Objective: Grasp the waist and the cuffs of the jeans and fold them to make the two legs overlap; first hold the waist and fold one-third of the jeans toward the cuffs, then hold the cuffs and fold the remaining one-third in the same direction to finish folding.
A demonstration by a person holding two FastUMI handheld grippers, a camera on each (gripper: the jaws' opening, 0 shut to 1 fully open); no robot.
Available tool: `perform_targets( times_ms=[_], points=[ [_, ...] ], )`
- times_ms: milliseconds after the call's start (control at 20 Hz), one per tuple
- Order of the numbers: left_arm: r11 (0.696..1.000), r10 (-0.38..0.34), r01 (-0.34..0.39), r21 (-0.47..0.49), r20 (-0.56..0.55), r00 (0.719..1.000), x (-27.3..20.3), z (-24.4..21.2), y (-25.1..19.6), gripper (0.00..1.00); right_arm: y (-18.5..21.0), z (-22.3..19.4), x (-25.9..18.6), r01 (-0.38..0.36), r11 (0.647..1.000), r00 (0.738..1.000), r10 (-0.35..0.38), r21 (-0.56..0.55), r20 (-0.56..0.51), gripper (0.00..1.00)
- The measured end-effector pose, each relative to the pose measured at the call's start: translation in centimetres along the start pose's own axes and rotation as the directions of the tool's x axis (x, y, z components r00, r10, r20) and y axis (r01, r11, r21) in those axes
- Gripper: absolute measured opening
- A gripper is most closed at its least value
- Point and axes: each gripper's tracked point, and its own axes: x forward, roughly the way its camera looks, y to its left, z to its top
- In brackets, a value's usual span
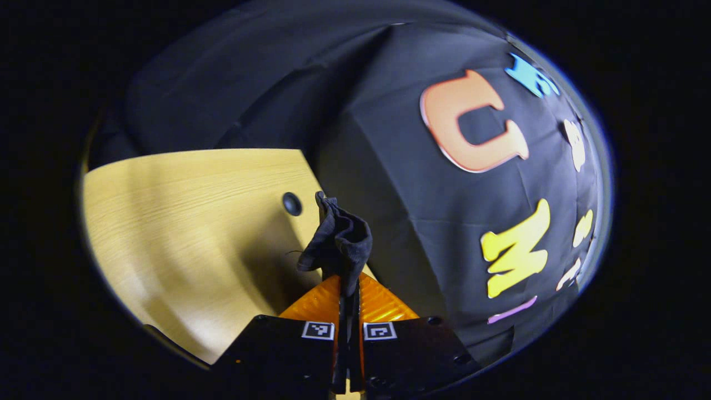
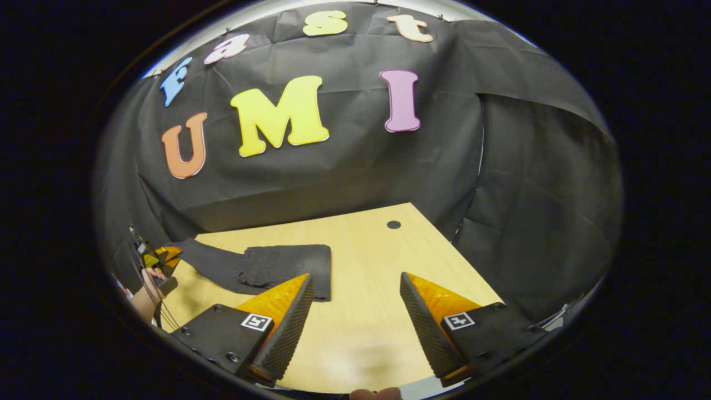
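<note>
Left gripper (image 1: pixel 349 289) clamped on a bunched edge of the black jeans (image 1: pixel 336 239), lifted above the wooden table (image 1: pixel 183 222). Right gripper (image 2: pixel 355 311) spread wide, empty, above the table, jeans (image 2: pixel 266 266) lying flat to its left.

The left gripper (image 1: pixel 349 289) has its orange fingers (image 1: pixel 316 303) pressed together on a bunch of dark jeans (image 1: pixel 338 241) — the cloth sticks up beyond the tips. Behind lies the wooden table (image 1: pixel 183 222), with a round black hole (image 1: pixel 292 204) near its edge.
</note>
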Motion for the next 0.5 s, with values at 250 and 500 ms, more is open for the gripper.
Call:
perform_targets(
  times_ms=[250, 500],
  points=[
    [0.967, -0.079, 0.083, 0.242, -0.027, 0.997, -1.6, -6.3, -11.2, 0.05, -0.7, 0.5, -0.4, 0.039, 0.997, 0.998, -0.042, 0.071, 0.038, 0.96],
    [0.826, -0.121, 0.164, 0.539, -0.115, 0.986, -0.3, -17.2, -16.9, 0.05, -2.9, 0.9, -0.8, 0.134, 0.98, 0.987, -0.145, 0.144, 0.066, 0.95]
  ],
)
